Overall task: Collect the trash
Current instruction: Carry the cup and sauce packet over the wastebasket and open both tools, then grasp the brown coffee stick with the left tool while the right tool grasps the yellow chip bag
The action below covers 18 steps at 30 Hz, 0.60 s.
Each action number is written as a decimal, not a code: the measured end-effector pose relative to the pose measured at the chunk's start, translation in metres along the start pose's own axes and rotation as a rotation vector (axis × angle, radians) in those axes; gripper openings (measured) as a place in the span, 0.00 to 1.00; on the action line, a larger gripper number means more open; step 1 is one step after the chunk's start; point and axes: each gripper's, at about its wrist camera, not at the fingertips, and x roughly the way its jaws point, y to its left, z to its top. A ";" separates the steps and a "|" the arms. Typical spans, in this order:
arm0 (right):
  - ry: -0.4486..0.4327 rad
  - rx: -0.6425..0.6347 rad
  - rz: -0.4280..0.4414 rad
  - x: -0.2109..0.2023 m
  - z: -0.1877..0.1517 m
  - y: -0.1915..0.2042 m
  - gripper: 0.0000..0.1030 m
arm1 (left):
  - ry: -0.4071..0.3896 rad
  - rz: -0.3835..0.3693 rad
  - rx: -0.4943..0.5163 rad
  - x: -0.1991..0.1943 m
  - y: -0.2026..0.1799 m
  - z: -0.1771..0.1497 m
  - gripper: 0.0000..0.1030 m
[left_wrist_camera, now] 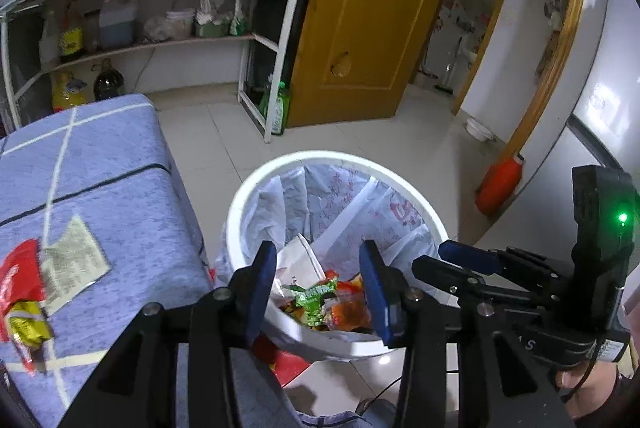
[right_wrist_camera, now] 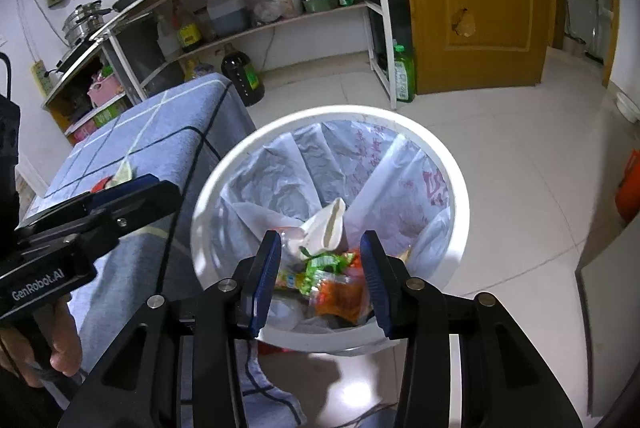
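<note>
A white bin (left_wrist_camera: 240,204) (right_wrist_camera: 456,164) with a plastic liner stands on the floor beside the blue-clothed table (left_wrist_camera: 120,188) (right_wrist_camera: 160,132). Inside it lie a green wrapper (left_wrist_camera: 316,298) (right_wrist_camera: 326,262), an orange wrapper (left_wrist_camera: 348,312) (right_wrist_camera: 340,298) and crumpled white paper (left_wrist_camera: 298,260) (right_wrist_camera: 326,224). My left gripper (left_wrist_camera: 318,288) (right_wrist_camera: 132,188) hangs open over the bin's near rim with nothing between its pads. My right gripper (right_wrist_camera: 320,280) (left_wrist_camera: 448,262) is open beside it, also above the bin. On the table lie a red wrapper (left_wrist_camera: 16,280), a yellow packet (left_wrist_camera: 24,324) and a printed sachet (left_wrist_camera: 74,260).
A white metal shelf rack (left_wrist_camera: 276,40) (right_wrist_camera: 380,16) with bottles and jars stands behind the table. A green bottle (left_wrist_camera: 280,108) (right_wrist_camera: 404,74) sits at its foot by the wooden door (left_wrist_camera: 360,8). An orange container (left_wrist_camera: 500,184) and a white bowl (left_wrist_camera: 478,128) lie on the tiled floor.
</note>
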 end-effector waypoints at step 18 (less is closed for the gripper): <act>-0.041 -0.234 0.208 -0.021 -0.001 0.110 0.41 | -0.109 0.265 -0.100 -0.100 0.074 -0.038 0.44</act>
